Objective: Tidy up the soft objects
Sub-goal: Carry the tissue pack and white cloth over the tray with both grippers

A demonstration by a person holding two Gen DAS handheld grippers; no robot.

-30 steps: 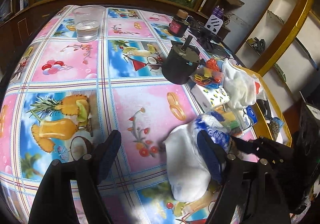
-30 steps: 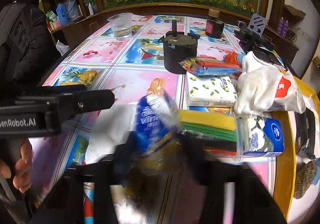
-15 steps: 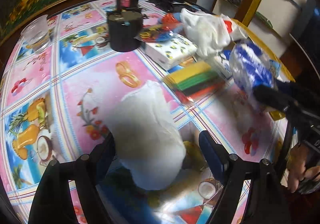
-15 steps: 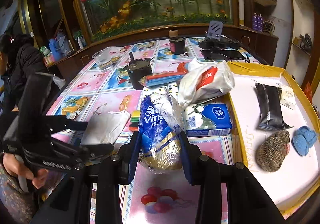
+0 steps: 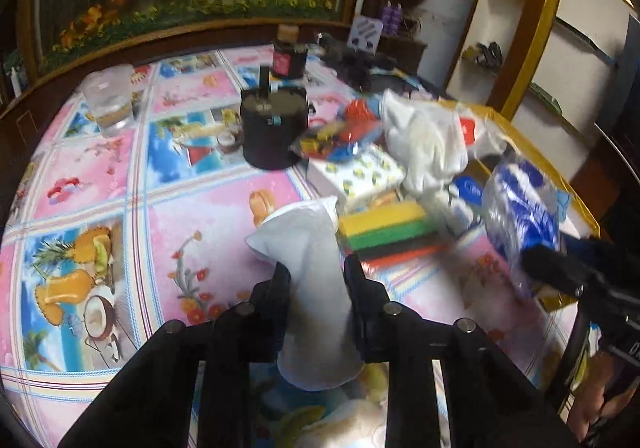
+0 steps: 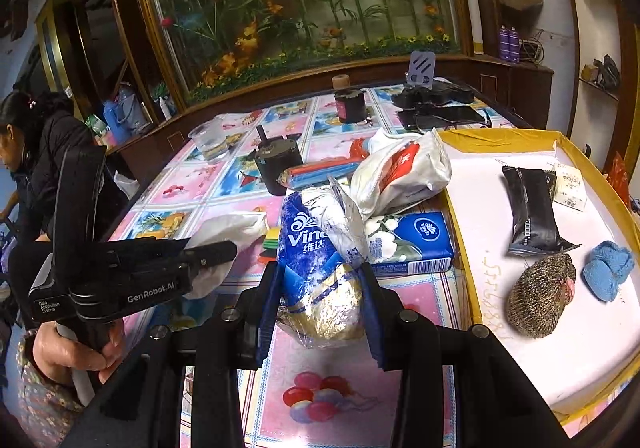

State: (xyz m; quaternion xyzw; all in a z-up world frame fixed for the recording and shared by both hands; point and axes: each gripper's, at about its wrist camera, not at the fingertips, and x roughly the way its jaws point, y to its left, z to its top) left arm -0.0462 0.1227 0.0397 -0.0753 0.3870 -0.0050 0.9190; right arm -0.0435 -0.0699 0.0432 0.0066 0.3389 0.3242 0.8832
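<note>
The left tool (image 5: 316, 280) pinches a soft white folded cloth (image 5: 310, 268) just above the patterned worktop (image 5: 200, 215); the right tool (image 6: 320, 288) squeezes a crinkly blue-and-white plastic tissue pack (image 6: 316, 260), lifted between its pads.

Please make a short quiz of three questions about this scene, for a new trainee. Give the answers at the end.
1. True or false: the left gripper is shut on the white cloth.
2. What does the right gripper hold? A) blue tissue box B) blue-and-white plastic pack C) clear cup
3. Which knitted things lie in the yellow-rimmed tray?

Key: 1 true. 2 B, the blue-and-white plastic pack. 3 the brown knitted piece and the blue knitted piece.
</note>
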